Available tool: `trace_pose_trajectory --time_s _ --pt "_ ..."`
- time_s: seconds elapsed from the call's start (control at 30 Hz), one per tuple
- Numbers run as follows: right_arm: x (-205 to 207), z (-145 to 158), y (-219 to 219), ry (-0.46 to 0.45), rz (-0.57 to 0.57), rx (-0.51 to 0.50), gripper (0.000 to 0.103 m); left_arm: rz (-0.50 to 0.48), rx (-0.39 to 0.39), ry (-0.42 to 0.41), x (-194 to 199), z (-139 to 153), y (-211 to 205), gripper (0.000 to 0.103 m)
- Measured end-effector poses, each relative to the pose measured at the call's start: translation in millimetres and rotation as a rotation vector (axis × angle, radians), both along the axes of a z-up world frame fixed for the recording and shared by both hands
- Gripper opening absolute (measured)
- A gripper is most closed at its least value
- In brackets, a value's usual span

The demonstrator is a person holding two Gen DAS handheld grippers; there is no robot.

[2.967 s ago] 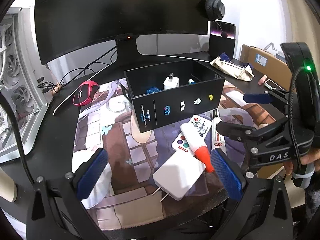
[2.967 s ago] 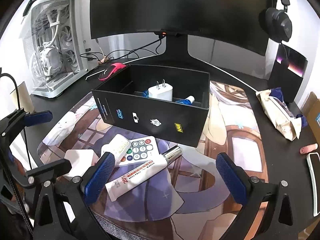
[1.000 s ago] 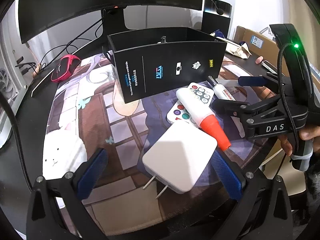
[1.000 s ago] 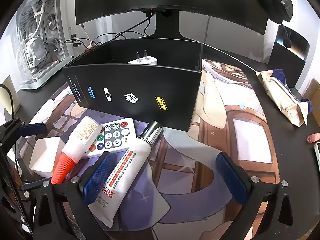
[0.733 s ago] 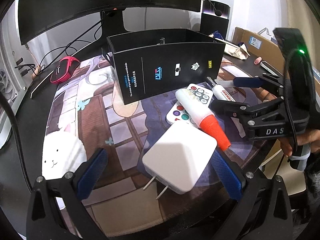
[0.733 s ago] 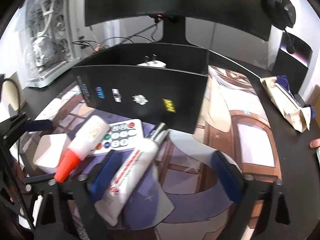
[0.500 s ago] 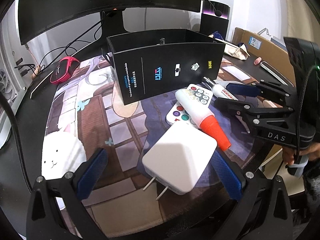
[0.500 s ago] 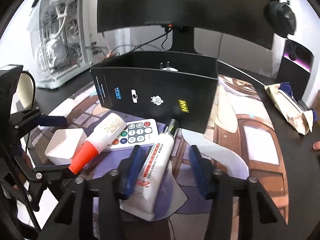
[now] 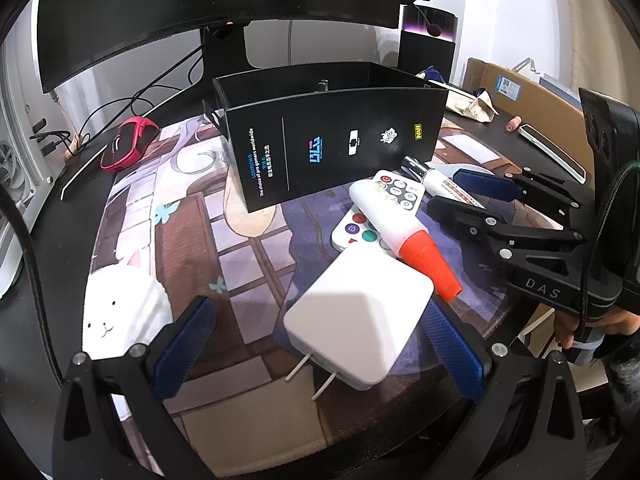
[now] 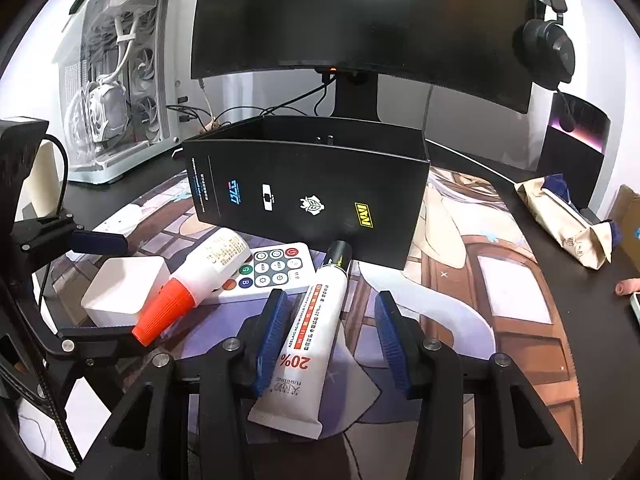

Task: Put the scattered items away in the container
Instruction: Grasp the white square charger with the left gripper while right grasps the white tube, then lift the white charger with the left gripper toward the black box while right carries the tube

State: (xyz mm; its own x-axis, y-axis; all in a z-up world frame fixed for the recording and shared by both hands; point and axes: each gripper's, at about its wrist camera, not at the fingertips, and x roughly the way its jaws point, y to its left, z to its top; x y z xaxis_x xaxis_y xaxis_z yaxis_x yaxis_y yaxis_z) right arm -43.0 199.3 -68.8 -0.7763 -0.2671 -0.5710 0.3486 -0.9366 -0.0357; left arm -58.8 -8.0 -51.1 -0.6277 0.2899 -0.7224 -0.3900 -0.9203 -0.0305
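Two grippers are working one cluttered desk mat. Right gripper (image 10: 332, 334): jaws are closing around the white tube (image 10: 310, 336), which is lying between the blue pads; the left pad is sitting against the tube's flank, while the right pad is standing a little clear, so the grip is not yet made. The tube is pointing its dark cap toward 12 o'clock, at the foot of the black box (image 10: 312, 200), probably so that the pads can take it across its narrow width.

Left gripper (image 9: 316, 348): jaws are standing wide, holding nothing, and straddling the white charger (image 9: 360, 318), whose prongs are pointing toward 6 o'clock. One pad is sitting just beside the charger's 3 o'clock edge; the other is well apart at 9 o'clock. This is likely staging for the next pick.

Remaining scattered items, in the right wrist view: the glue bottle (image 10: 200, 276) with orange cap is lying at 10 o'clock from the tube, resting across the remote control (image 10: 272, 272), which is lying flat at 11 o'clock.

Container: the black box is standing open-topped at 12 o'clock on the desk mat (image 10: 480, 280). Only a pair of metal plug prongs is showing above its rim; the rest of its contents are hidden behind the front wall.
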Motion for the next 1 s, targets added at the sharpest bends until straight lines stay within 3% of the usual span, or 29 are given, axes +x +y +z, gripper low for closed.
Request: trace_pose_trajectory --time_s 0.03,0.1,0.17,0.2,0.67,1.0 --pt "1.9 -0.5 -1.5 0.010 0.010 -0.001 0.036 -0.002 0.003 0.005 0.3 0.0 0.0 0.102" --pt "6.3 -1.6 -5.7 0.029 0.023 0.001 0.022 -0.020 0.013 0.017 1.8 1.5 0.8 0.090" --pt "8.5 -2.1 -9.6 0.041 0.039 0.005 0.018 -0.037 0.022 0.027 3.2 5.6 1.5 0.045" --pt "8.5 -2.4 -9.0 0.041 0.041 -0.002 0.018 -0.031 0.023 0.024 2.6 6.8 0.8 0.043" --pt "-2.4 1.6 7.2 -0.020 0.048 -0.079 0.018 -0.019 0.027 0.019 2.7 9.0 0.0 0.043" --pt "1.9 15.0 9.5 -0.001 0.052 -0.089 0.018 -0.010 0.042 0.053 7.6 22.8 -7.3 0.043"
